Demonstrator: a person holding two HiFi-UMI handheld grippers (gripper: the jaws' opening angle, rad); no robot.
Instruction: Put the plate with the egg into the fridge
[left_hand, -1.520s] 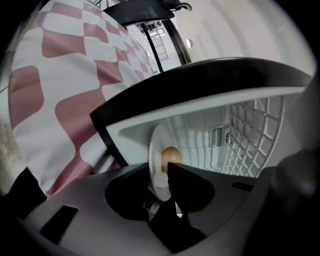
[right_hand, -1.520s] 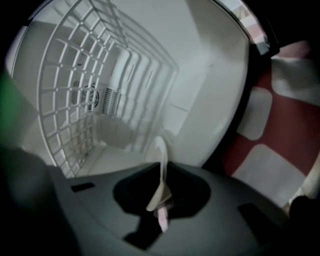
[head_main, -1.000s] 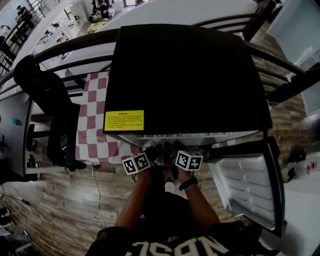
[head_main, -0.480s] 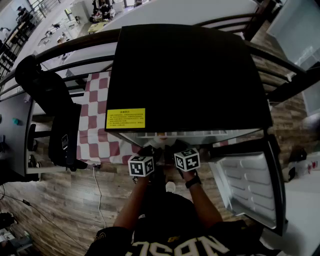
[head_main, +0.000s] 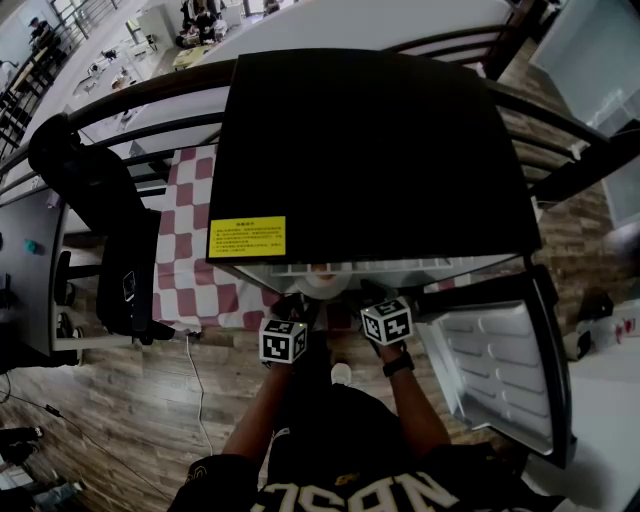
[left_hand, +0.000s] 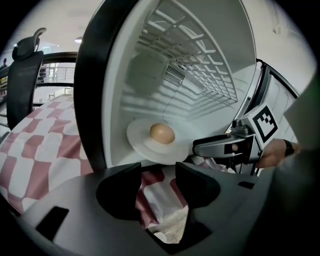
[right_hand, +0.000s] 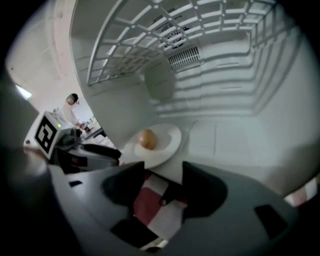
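Note:
A white plate (left_hand: 146, 148) with a brown egg (left_hand: 162, 133) on it rests on the floor of the open fridge (head_main: 370, 150), near the front edge. The plate (right_hand: 165, 142) and egg (right_hand: 146, 138) also show in the right gripper view, and the plate (head_main: 322, 283) peeks out under the fridge top in the head view. My left gripper (left_hand: 157, 175) is open and empty, just short of the plate. My right gripper (right_hand: 162, 180) is open too, holding nothing, a little back from the plate. Each gripper sees the other beside it.
The fridge door (head_main: 500, 370) stands open at the right with white shelves. A wire shelf (left_hand: 200, 65) spans the fridge above the plate. A red-and-white checked cloth (head_main: 185, 250) covers a table at the left, beside a black chair (head_main: 120, 270).
Both grippers have drawn back from the fridge toward the person and moved a little apart. The plate with the egg now shows at the fridge's front edge, free of both grippers.

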